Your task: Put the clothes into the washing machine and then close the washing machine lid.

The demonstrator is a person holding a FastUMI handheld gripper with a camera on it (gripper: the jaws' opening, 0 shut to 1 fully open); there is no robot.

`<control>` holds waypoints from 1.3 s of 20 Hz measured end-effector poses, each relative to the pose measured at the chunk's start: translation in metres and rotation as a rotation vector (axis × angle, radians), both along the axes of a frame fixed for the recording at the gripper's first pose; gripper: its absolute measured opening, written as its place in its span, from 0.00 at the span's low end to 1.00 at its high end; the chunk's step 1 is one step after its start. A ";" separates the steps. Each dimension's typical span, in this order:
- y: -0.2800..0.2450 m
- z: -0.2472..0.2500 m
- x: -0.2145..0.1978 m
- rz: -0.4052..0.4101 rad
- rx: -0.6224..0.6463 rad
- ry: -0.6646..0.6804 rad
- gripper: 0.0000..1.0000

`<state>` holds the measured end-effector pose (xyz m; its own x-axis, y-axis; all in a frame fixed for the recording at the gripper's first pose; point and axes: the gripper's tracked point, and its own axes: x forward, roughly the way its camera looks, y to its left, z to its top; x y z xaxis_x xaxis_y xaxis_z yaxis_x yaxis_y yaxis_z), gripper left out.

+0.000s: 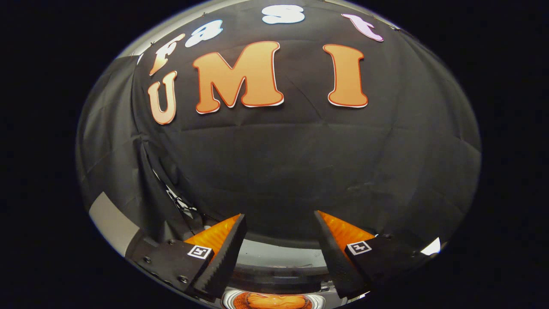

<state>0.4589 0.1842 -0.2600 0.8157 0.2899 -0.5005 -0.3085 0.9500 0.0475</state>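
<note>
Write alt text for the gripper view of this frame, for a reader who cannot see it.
The hand-held gripper is open, its fingers spread with nothing between them, facing the booth's black cloth wall. Below and between the fingers sits the shiny rim of the washing machine, with something orange visible in a round opening at the bottom.

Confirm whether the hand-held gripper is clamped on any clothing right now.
No. The hand-held gripper is open, its fingers spread apart with nothing between them, pointing at the black cloth wall.

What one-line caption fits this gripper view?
Open gripper held level toward the booth's black cloth wall, washing machine rim just below its fingers.
</note>
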 end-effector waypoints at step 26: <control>-0.021 -0.030 -0.027 -0.034 -0.011 0.034 1.00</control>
<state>0.4324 0.1631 -0.2900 0.8078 0.2563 -0.5308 -0.2742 0.9605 0.0466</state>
